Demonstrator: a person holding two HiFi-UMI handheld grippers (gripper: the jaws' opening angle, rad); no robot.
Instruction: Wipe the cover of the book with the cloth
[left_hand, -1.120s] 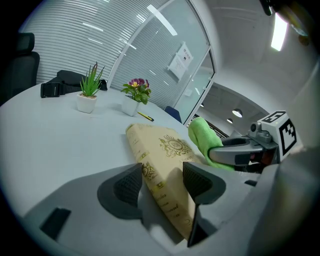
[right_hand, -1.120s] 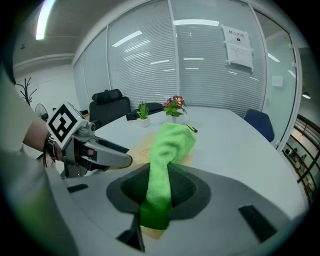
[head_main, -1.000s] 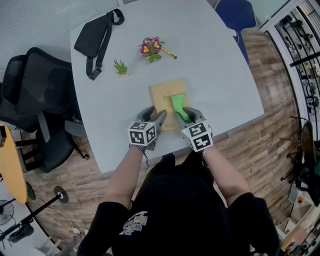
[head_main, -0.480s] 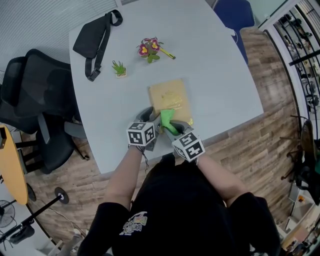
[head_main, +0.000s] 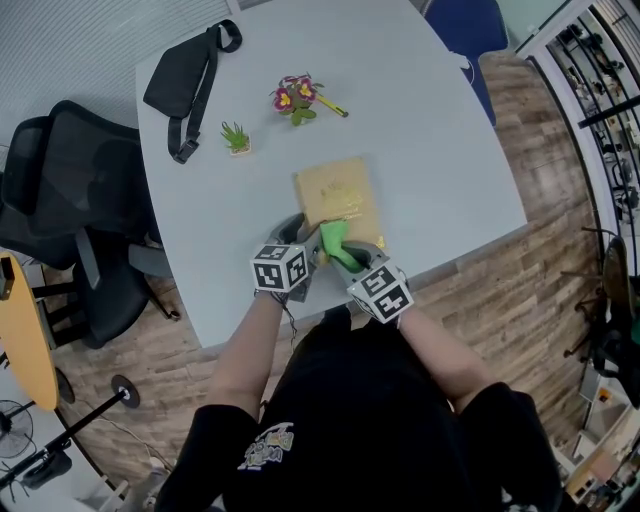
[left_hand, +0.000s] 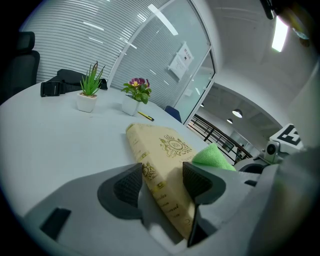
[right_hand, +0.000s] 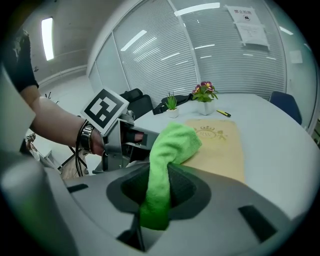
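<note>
Now the book (head_main: 338, 190) lies flat just below the middle of the head view, on the pale grey table (head_main: 430, 120). It is a tan hardback with a gold crest on the cover and gold lettering along the spine. At its lower left corner the left gripper (left_hand: 162, 185) clamps the book's near end, one pad against the spine and the other on the cover. The right gripper (right_hand: 160, 187) pinches a bright green cloth (right_hand: 167, 150), fuzzy and bunched into a roll. The cloth's free end rests on the lower left part of the cover, just beside the left gripper. Toward the table's upper left are a black bag (head_main: 185, 80), a small green plant (head_main: 236, 138), a flowering pot (head_main: 293, 97) and a yellow pen (head_main: 335, 108).
</note>
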